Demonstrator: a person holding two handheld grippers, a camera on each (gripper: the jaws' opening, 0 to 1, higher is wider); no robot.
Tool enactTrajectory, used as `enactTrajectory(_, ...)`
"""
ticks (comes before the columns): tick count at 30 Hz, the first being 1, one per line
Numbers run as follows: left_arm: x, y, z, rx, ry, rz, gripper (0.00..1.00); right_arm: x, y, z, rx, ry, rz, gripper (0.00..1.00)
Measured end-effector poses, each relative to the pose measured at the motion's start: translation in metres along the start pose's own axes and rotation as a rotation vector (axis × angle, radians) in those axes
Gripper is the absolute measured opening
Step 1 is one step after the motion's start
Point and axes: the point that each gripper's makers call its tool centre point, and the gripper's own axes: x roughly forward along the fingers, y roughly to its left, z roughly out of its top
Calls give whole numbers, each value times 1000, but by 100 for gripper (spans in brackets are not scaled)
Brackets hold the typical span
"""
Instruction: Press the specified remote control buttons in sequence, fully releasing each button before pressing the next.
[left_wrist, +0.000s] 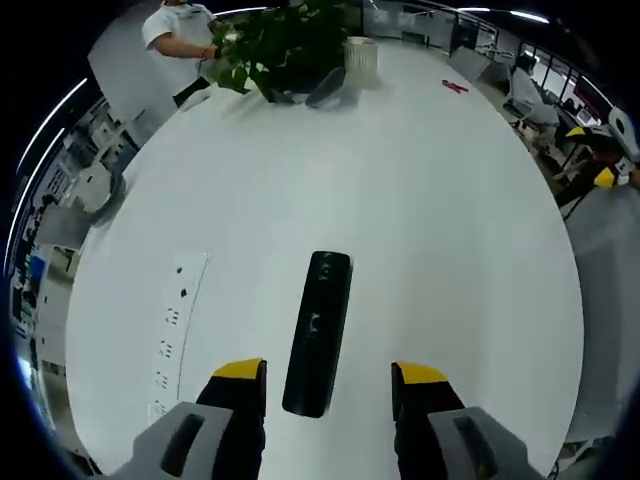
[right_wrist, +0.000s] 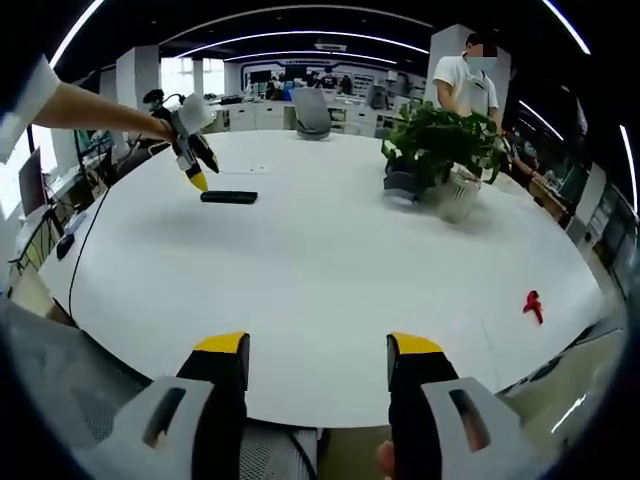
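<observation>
The remote (left_wrist: 318, 333) is a slim black bar lying flat on the white table (left_wrist: 400, 200), pointing away from the left gripper (left_wrist: 328, 388), whose yellow-tipped jaws stand spread to either side of its near end without touching it. In the right gripper view the same remote (right_wrist: 229, 197) lies far off near the table's far-left edge, with the left gripper (right_wrist: 196, 160) hovering just above its end, held by a person's arm. It looks light and stiff, with a smooth shell that would likely skate on the glossy top if pushed sideways, so a press should come straight down on a button; pinching the long sides near the lower end would steady it. Which buttons are which is too small to tell. A socket strip (left_wrist: 175, 330) is set into the table just left of the remote. The right gripper (right_wrist: 316, 362) hangs at the near table edge with its jaws spread and nothing between them. There is wide bare table all around; a plant (right_wrist: 440, 135), a pot (right_wrist: 460, 195) and a small red thing (right_wrist: 532, 304) sit well apart from the remote.
</observation>
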Motion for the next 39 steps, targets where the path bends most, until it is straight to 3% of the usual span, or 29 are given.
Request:
enactTrajectory(4, 10, -1, 0, 31, 27, -3, 51, -2, -2, 2, 13, -16, -6, 55)
enactTrajectory(7, 17, -3, -2, 2, 43, -26, 50, -3, -5, 5, 27, -36, -13, 55)
enactTrajectory(19, 38, 1, -22, -5, 118, -51, 49, -2, -3, 4, 20, -24, -5, 55)
enactTrajectory(26, 43, 1, -30, -10, 140, -65, 48, -2, -5, 4, 24, -24, -14, 55)
enactTrajectory(39, 43, -1, -28, 7, 167, -61, 41, -2, -3, 4, 16, -26, -8, 54)
